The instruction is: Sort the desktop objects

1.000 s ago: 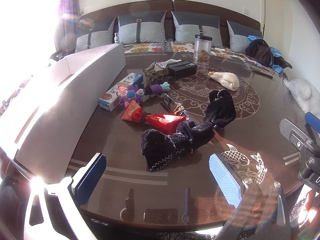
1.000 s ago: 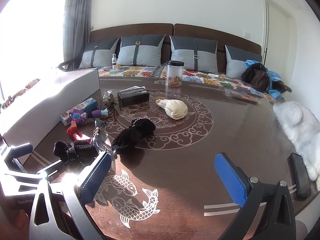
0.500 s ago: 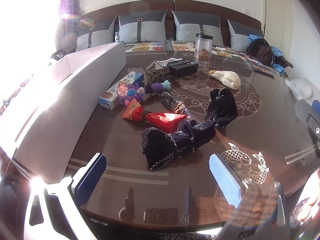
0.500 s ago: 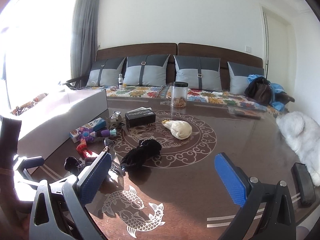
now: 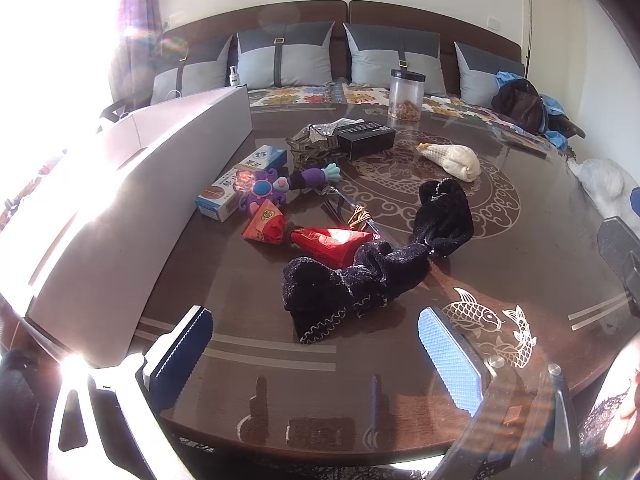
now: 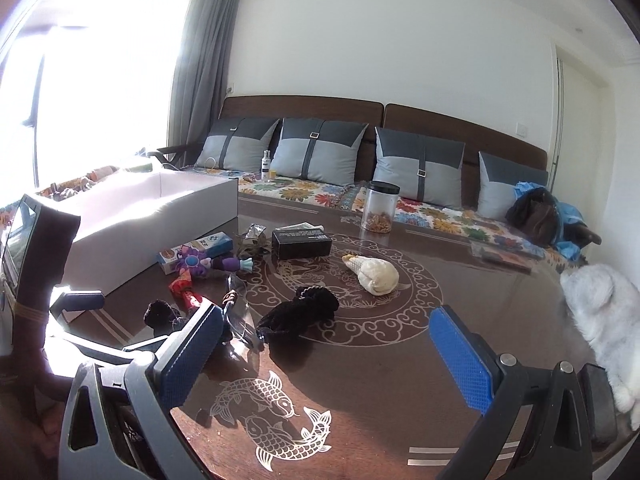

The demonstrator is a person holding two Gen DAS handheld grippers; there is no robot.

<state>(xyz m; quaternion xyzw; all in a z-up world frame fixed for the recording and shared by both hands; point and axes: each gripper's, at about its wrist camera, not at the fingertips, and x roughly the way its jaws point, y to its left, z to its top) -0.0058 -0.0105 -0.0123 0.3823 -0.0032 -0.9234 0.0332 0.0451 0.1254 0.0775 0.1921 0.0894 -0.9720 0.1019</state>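
Observation:
Two black socks (image 5: 372,272) lie in the middle of the dark round table (image 5: 248,352), one nearer, one (image 6: 298,314) farther. Beside them lie a red packet (image 5: 320,240), a purple toy (image 5: 272,190), a blue-white box (image 5: 240,184), a black box (image 5: 366,140), a cream pouch (image 5: 450,160) and a crumpled silver wrapper (image 5: 310,142). A long white bin (image 5: 120,200) stands on the left. My left gripper (image 5: 316,356) is open and empty, just short of the near sock. My right gripper (image 6: 324,360) is open and empty, raised above the fish inlay.
A clear jar (image 6: 378,206) of snacks stands at the table's far edge. A sofa with grey cushions (image 6: 320,152) runs behind the table. A white dog (image 6: 604,320) sits at the right edge. The left gripper's body (image 6: 80,308) shows at the left in the right wrist view.
My right gripper has risen and tilted upward, so its view takes in more wall and ceiling. It has slid out to the right edge of the left wrist view. The left gripper is almost still.

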